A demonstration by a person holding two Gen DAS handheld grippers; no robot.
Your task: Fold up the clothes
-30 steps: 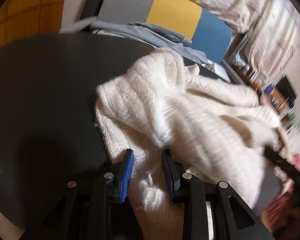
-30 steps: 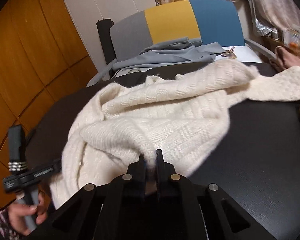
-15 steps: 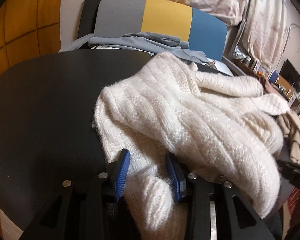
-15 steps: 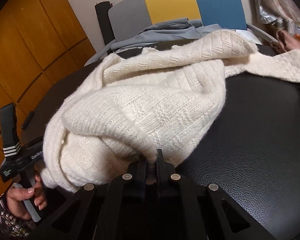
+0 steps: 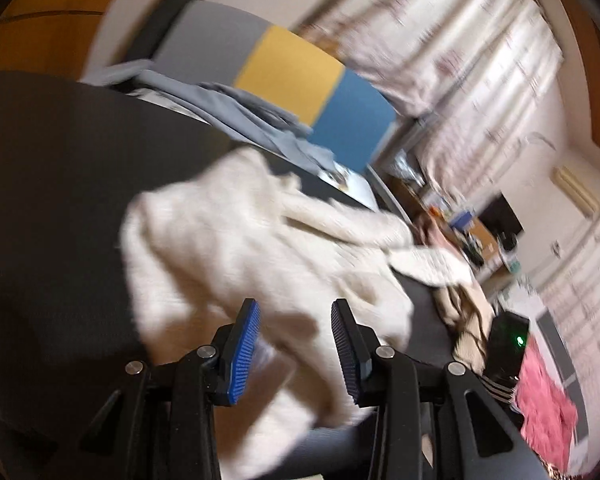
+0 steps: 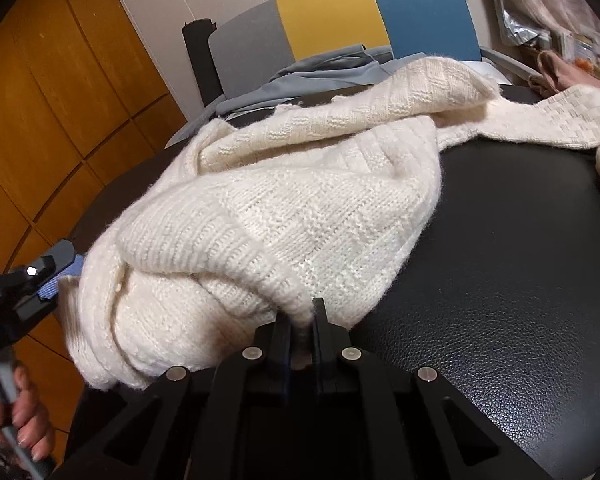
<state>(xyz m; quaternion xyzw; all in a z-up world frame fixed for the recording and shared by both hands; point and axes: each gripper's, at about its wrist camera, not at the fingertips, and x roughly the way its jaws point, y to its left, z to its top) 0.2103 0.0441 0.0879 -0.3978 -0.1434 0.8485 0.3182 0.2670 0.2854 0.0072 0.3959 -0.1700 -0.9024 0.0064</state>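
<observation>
My left gripper (image 5: 294,330) is swinging up and tilting, its fingers spread with the cream sweater (image 6: 284,216) now loose between them, while my right gripper (image 6: 302,322) is still pinching the hem, keeping it bunched on the black table (image 6: 500,280), far from folded

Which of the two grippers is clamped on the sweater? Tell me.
The right gripper: its jaws are pinched shut on the cream sweater's hem, while the left gripper stands open.
</observation>
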